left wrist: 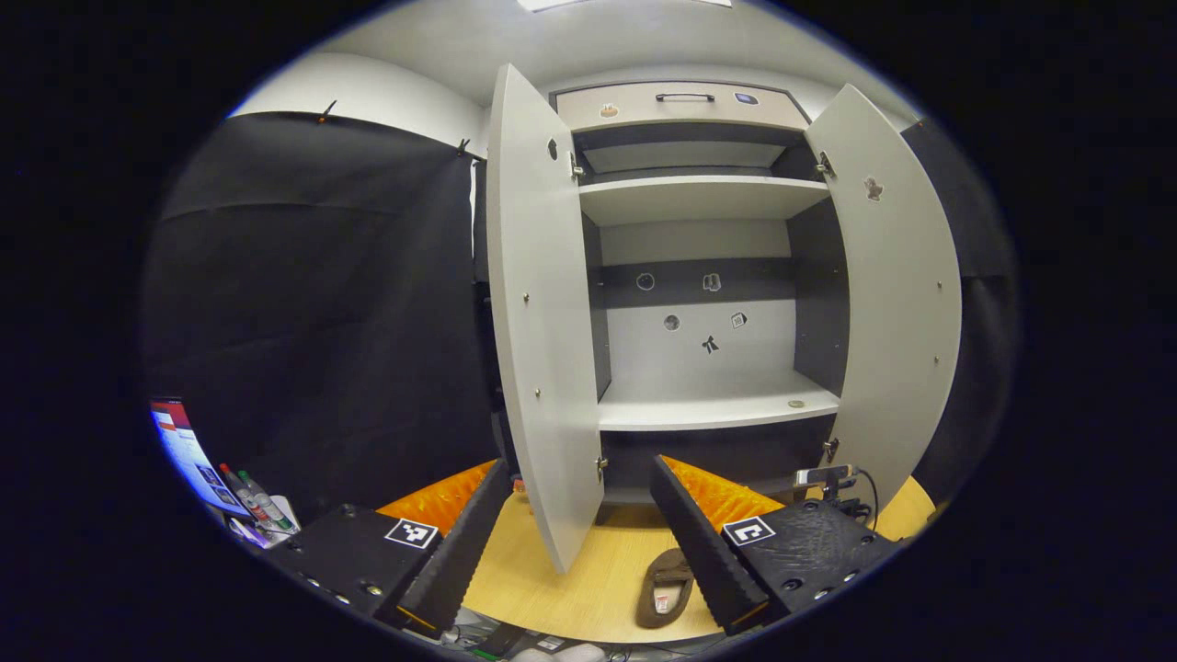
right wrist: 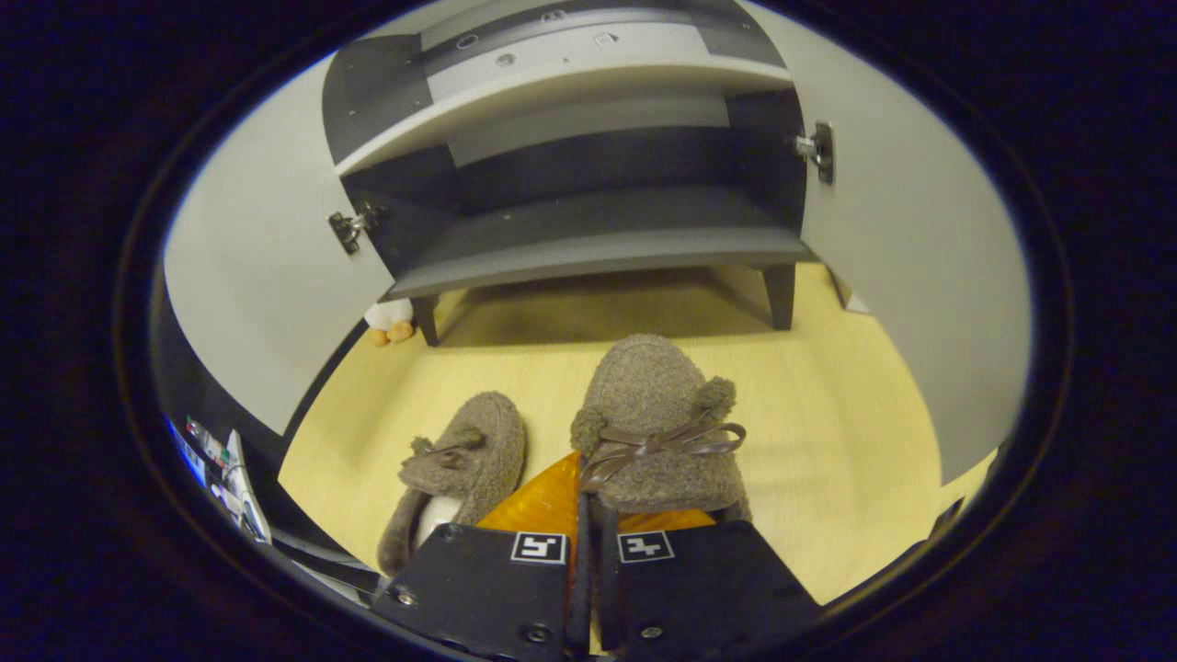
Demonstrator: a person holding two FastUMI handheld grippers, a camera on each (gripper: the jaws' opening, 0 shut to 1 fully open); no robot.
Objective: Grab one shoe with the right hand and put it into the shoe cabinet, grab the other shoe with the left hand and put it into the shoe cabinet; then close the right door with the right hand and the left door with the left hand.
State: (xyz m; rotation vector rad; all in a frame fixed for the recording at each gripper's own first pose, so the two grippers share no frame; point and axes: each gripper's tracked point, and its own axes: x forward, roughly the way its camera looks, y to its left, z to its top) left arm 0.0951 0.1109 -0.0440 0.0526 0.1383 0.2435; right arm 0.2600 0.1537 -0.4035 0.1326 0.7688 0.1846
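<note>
Two fuzzy brown shoes (right wrist: 655, 432) (right wrist: 460, 469) before open-doored shoe cabinet (left wrist: 703, 276).

A pale wooden floor (right wrist: 828, 432) runs across the lower half of the right gripper view, and the shoe cabinet (right wrist: 588, 248) stands on it on short dark legs at the upper centre. Two brown fuzzy shoes lie on the boards — one (right wrist: 460, 469) at lower left, the other (right wrist: 657, 423) at lower centre with a ribbon bow — near each other but apart. At the left, beside a cabinet leg, sits a small white-and-orange toy (right wrist: 388, 320).
</note>
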